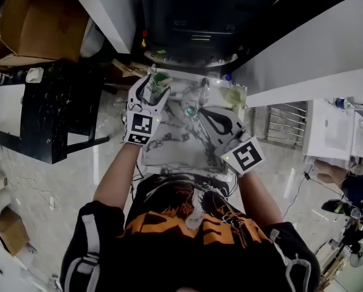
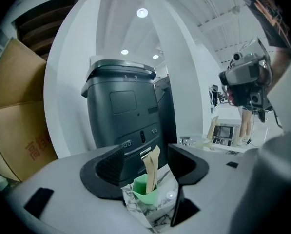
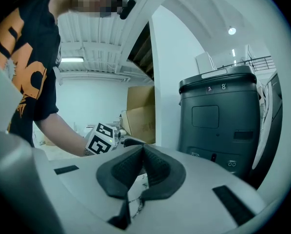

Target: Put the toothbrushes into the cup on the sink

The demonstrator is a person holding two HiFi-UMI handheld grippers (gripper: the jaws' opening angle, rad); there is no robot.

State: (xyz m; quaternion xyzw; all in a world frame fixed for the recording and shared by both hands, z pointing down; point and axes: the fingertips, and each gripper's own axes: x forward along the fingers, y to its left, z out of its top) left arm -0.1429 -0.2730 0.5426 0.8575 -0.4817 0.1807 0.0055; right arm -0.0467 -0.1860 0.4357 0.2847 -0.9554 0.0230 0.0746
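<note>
Left claw (image 1: 156,87): jaws apart, nothing clamped. It straddles the cup (image 2: 145,186). In the left gripper view the green cup shows dead centre, low in the gap between the two jaws. Can't tell if either jaw touches the cup wall.

Cup: upright on the far-left corner of the marble desk (image 1: 175,145). One wooden toothbrush (image 2: 152,165) stands in it. Its long axis is near vertical with a slight lean, and the top end pokes above the rim, between the jaws.

Right of the cup: a small teal item (image 1: 190,110) lies on the desk, between the two claws. It's too small to identify and its axis is unreadable. Could be another brush, can't confirm.

Right claw (image 3: 142,155): jaws together, pads meeting. Nothing shows between them in the right gripper view, only marble below. It sits right of the cup and nearer the person, tips aimed roughly cup-ward, clearly apart from the cup.

My read: the relation that matters is cup vs claw.
- The left claw is far nearer, effectively on the cup.
- With a brush in the cup and none in either claw, this insert looks done.
- If the teal item is a brush, the right claw is nearer to it.
- That claw would have to open, grip, travel left and away from the person to the cup, then turn the brush near vertical to drop it in beside the first.
</note>
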